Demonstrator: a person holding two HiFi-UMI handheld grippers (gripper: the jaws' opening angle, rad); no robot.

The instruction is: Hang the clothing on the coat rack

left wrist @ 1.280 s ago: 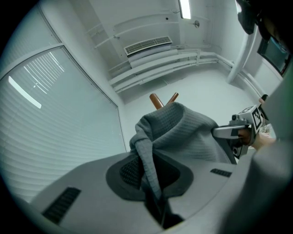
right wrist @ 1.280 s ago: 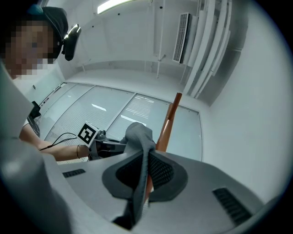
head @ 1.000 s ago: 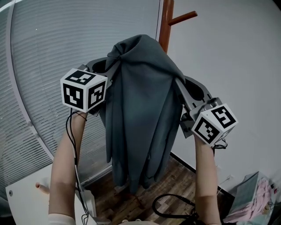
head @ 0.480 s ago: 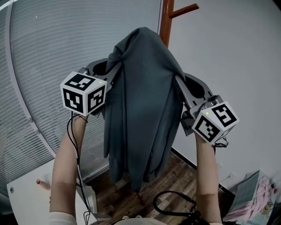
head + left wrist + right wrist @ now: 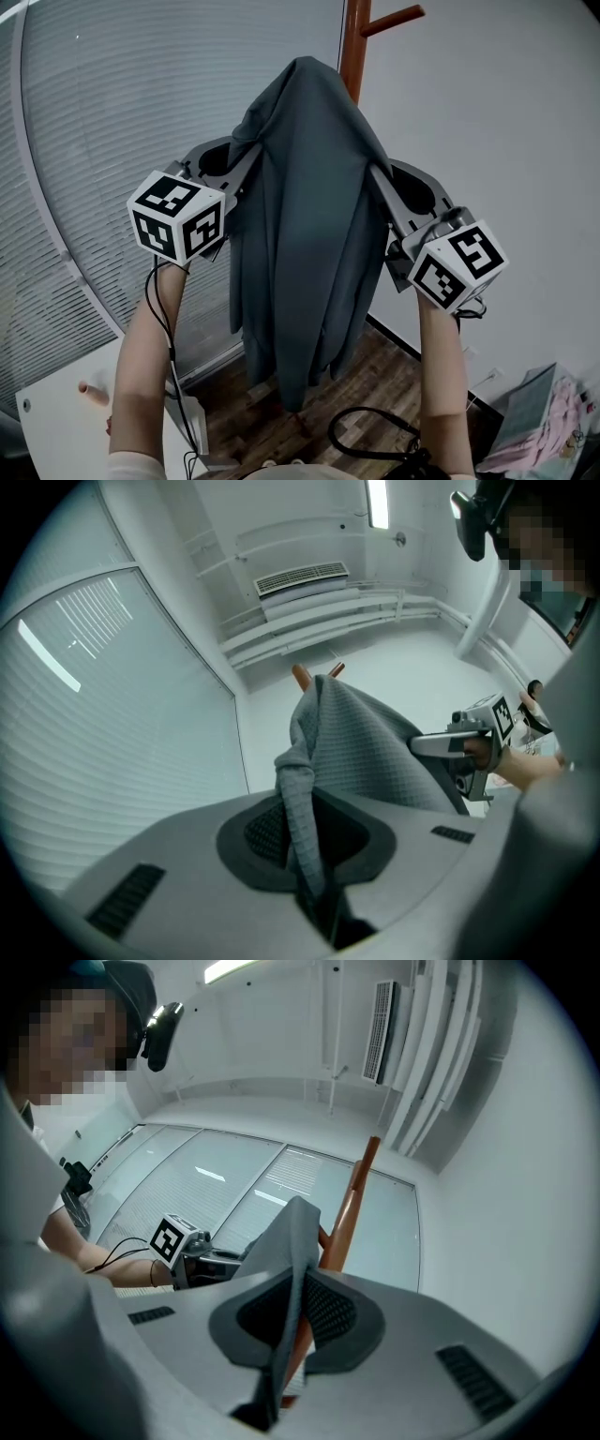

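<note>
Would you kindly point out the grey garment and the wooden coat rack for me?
grey garment (image 5: 309, 197): head view, middle of its draped front.
wooden coat rack (image 5: 353, 61): head view, upper pole below the peg.

The room looks like an office. A curved glass partition (image 5: 141, 112) fitted with horizontal blinds runs beside plain white walls (image 5: 506, 141). A ceiling air vent (image 5: 302, 577) and a strip light (image 5: 378, 501) sit overhead. A wooden coat rack (image 5: 354, 42) stands on wood-plank flooring (image 5: 384, 375) near a white table (image 5: 52, 417).
</note>
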